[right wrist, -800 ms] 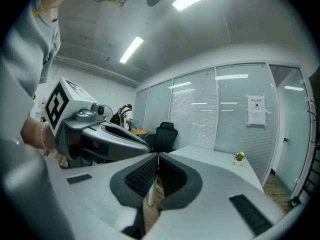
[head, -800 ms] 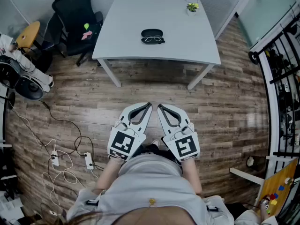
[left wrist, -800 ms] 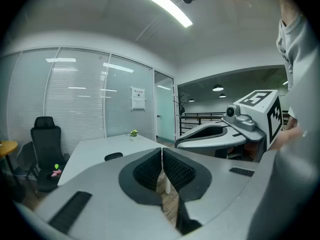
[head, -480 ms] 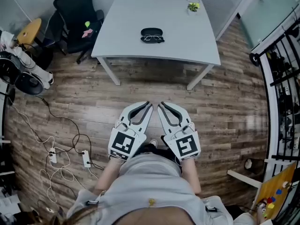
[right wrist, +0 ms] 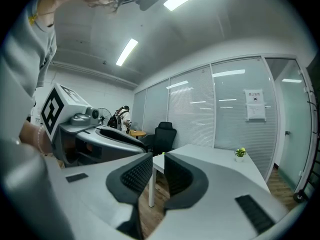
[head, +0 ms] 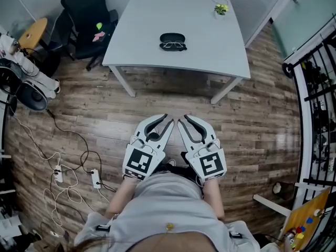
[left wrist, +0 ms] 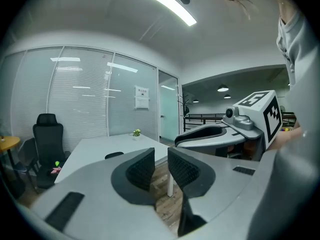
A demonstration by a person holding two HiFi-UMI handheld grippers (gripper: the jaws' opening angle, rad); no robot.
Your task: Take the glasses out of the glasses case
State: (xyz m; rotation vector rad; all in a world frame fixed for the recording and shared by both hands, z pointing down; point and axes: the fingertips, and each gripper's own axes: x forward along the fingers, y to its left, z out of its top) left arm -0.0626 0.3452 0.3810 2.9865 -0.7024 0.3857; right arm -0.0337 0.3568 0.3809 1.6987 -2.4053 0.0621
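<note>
- Two grippers, the left gripper point(head: 166, 121) and the right gripper point(head: 181, 122), hang side by side over the wood floor point(head: 79, 104), close to the person's body, tips aimed at 12 o'clock.
- Each gripper's own view shows its jaws only a narrow slit apart, with nothing between them but floor and a worktop leg. Both are empty.
- The glasses case point(head: 172, 37), a dark oval, lies on the white worktop point(head: 142, 25) at 12 o'clock from both grippers and well apart from them, with bare floor between.
- Its long axis runs 9 to 3, square across the line of approach.
- The glasses point(head: 173, 45) show along the case's 6 o'clock edge, touching or just beside it. They are too small to tell whether they rest in an opened half or on the worktop itself.
- The case sits almost on the midline between the two tips, so neither gripper is clearly nearer.
- My judgement is that the task has not begun. The next move calls for a walk forward, then one gripper steadying the case while the other takes the frame.
- A small potted plant point(head: 221, 8) stands at the worktop's far right corner, well clear of the case.
</note>
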